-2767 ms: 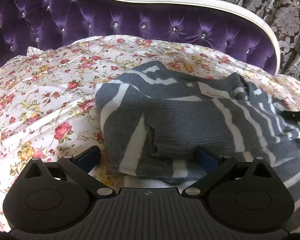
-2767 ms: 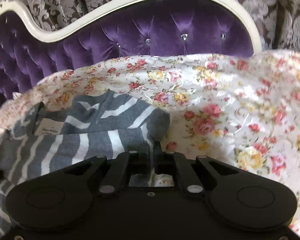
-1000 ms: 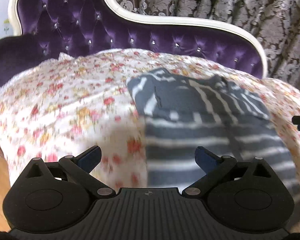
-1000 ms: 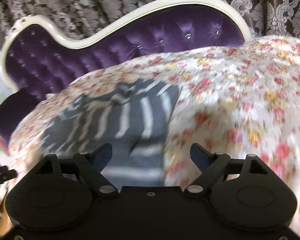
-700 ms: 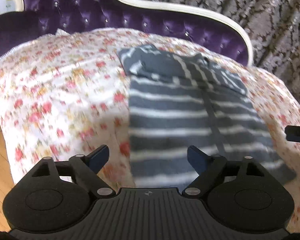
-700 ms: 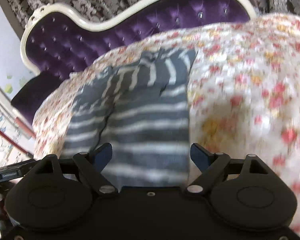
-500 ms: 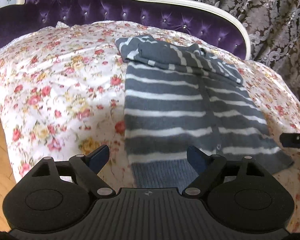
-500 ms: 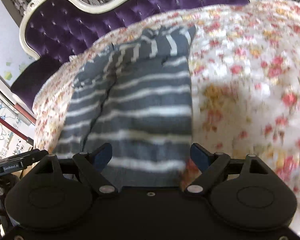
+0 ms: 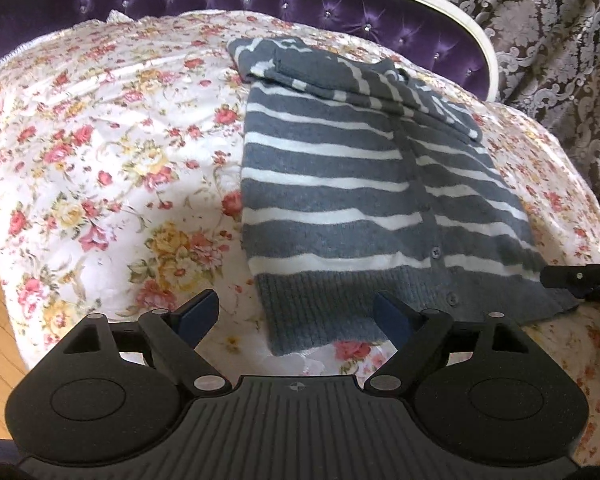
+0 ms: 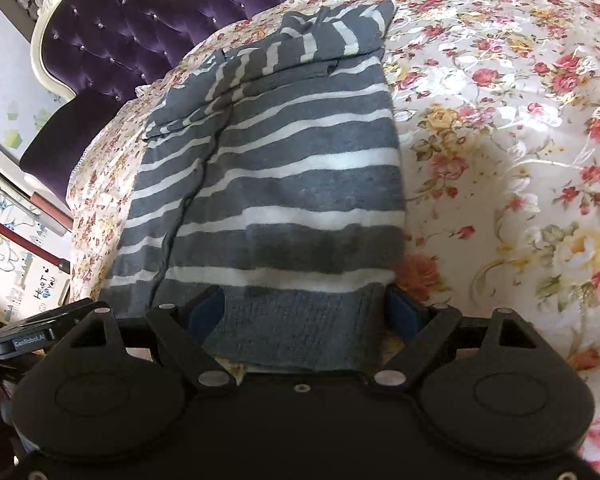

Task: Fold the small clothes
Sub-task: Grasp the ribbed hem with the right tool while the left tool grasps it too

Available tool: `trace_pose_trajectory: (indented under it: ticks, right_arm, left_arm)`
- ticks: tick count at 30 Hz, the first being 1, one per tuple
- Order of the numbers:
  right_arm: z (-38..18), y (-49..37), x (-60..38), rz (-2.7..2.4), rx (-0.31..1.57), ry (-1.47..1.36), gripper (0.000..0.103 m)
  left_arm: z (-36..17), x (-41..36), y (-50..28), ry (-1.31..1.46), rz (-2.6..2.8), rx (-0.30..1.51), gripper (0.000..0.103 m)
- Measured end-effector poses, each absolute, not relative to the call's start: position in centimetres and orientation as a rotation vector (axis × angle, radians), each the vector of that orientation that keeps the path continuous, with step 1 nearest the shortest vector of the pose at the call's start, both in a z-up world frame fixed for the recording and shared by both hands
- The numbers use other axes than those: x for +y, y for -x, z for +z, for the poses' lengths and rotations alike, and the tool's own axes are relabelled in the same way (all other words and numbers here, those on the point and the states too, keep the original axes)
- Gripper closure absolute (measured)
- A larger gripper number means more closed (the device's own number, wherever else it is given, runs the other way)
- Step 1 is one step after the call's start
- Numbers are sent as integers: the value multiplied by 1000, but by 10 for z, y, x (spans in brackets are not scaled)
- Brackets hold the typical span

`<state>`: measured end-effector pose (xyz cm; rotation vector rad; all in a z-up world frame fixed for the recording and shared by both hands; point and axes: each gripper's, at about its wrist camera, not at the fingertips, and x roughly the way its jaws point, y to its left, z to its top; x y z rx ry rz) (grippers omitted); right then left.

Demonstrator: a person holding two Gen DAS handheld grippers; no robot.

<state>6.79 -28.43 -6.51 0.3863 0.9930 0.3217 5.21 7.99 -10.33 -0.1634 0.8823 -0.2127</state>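
Floral quilted bedspread (image 9: 112,168); fuzzy grey striped knit cardigan (image 9: 340,184), ribbed hem | left hand-held gripper (image 9: 296,316) apart; right hand-held gripper (image 10: 306,308) apart

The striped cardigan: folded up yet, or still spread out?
Partly folded: the striped cardigan has its sleeves tucked across the top, while its body lies flat.

The left gripper (image 9: 296,316) sits at the bottom centre of its frame, jaws spread wide and angled downward. The right gripper (image 10: 306,310) does likewise, its tip (image 9: 576,276) showing at the left view's right edge.
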Motion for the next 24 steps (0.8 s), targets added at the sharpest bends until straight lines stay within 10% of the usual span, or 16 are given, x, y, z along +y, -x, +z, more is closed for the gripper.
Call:
trace_pose_trajectory:
  ticks: [8,14,16,24]
  right_arm:
    - [-66,-66,-289,317,981,-408,26]
    - [-68,-63,-296,305,988,-427,52]
    - [-69,-61,-298,302,991,-432,81]
    - [-57,-50,-308,343,901,-493,84]
  left_arm:
    - [-105,76,-56,196,-263,879,34]
    - [-103,79,-57,222,-244,875,69]
    - [-104,81,-57,229,-240,873,85]
    - [-91,87,-50,298,-244,793,95]
